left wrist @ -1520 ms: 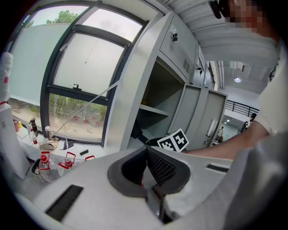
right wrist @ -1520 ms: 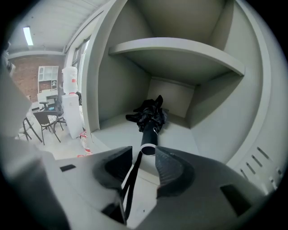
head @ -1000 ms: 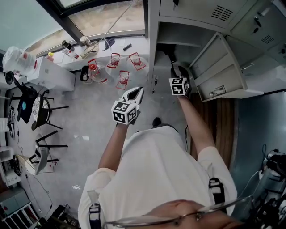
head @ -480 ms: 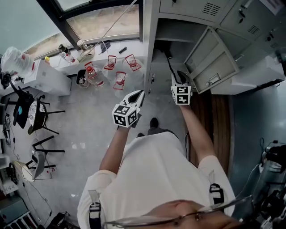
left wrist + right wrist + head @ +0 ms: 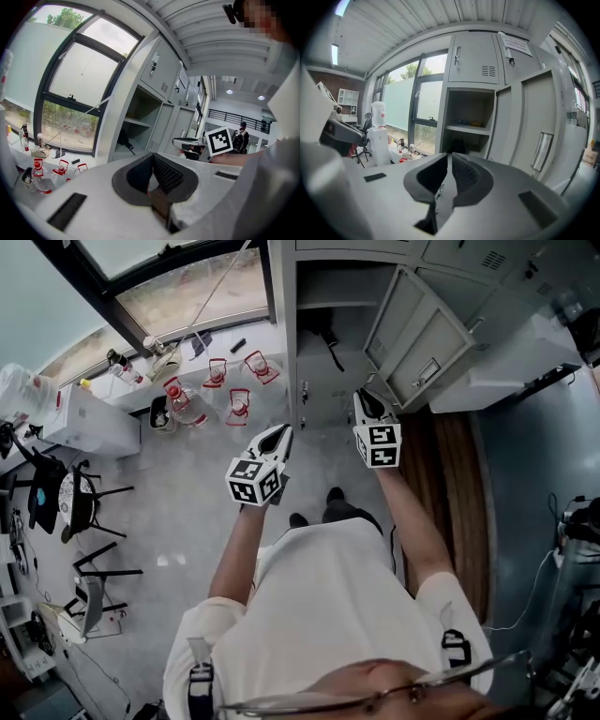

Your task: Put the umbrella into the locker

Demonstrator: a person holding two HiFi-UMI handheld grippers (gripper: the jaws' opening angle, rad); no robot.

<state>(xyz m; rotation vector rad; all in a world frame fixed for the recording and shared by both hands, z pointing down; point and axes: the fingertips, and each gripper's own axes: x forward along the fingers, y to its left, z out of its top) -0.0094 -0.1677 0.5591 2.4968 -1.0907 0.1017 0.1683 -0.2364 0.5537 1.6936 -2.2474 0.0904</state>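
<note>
I hold two tongs, each a smooth white shell with one cube of black-and-white square markers on it. My left gripper (image 5: pixel 151 157) has its two jaws pressed together with nothing in them. Their pads are black, curved like a beak and cross-hatched on the inner face. My right gripper (image 5: pixel 449 155) is closing, its jaws all but together and nothing between them.

Both tongs point at one open locker (image 5: pixel 281 324) of grey painted sheet metal, boxy and flat-sided. Its single door (image 5: pixel 412 329) is swung out to the right and has one long recessed handle. One shelf (image 5: pixel 468 129) divides the inside into two compartments.

The umbrella (image 5: pixel 457 146) is already in the lower compartment, under the shelf and towards the back. It shows as one dark, soft, folded bundle. I can't make out its handle.

The closed door above the opening has one small block of vent slots (image 5: pixel 488 70). On the pale floor by the window stand four clear plastic jugs (image 5: pixel 238 404) with red tops.
</note>
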